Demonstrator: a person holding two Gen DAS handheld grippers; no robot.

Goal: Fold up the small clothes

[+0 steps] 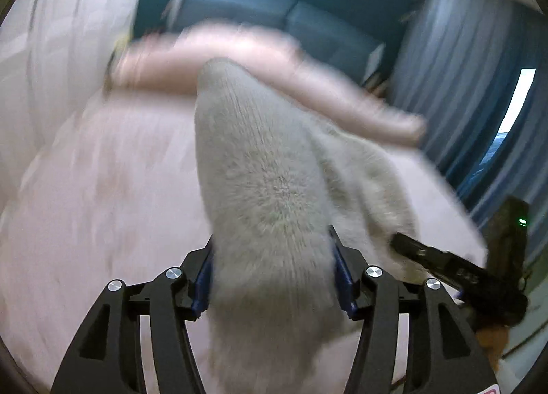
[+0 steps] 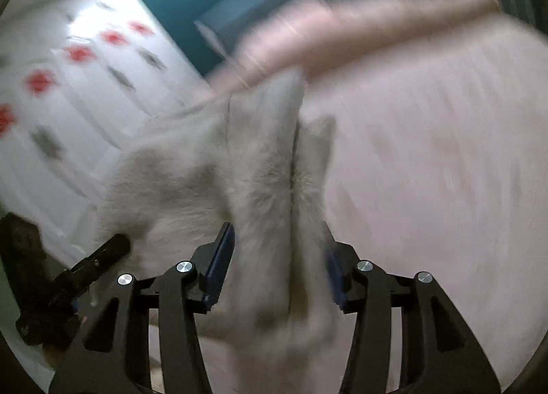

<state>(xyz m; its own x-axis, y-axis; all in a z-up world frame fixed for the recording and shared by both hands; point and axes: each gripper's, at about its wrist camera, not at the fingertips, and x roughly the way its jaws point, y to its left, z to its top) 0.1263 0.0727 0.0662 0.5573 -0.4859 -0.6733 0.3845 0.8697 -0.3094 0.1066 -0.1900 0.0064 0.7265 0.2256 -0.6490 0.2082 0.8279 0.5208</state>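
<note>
Left wrist view shows me the fuzzy grey garment [image 1: 270, 181] in the middle, running from between my left gripper [image 1: 272, 274] fingers away toward the far side of the pink bed cover [image 1: 85, 205]. The cloth fills the whole gap between the two blue pads [image 1: 205, 277], and both pads seem to touch its sides, so I read the left gripper as pinching the garment, though the jaws stand rather wide. In the same view my right gripper [image 1: 411, 250] comes in from the right edge, its black finger tip at the hanging part of the same cloth.

In the right wrist view the grey garment [image 2: 260, 168] also lies between the fingers of the right gripper [image 2: 279, 263]. Here the left blue pad [image 2: 219, 267] appears a little apart from the cloth, and the picture is blurred, so I cannot tell if this grip holds.

Behind the garment a pink pillow [image 1: 239, 61] lies across the bed. Further out I see a blue sofa [image 1: 274, 7] and blue curtains [image 1: 462, 85].
</note>
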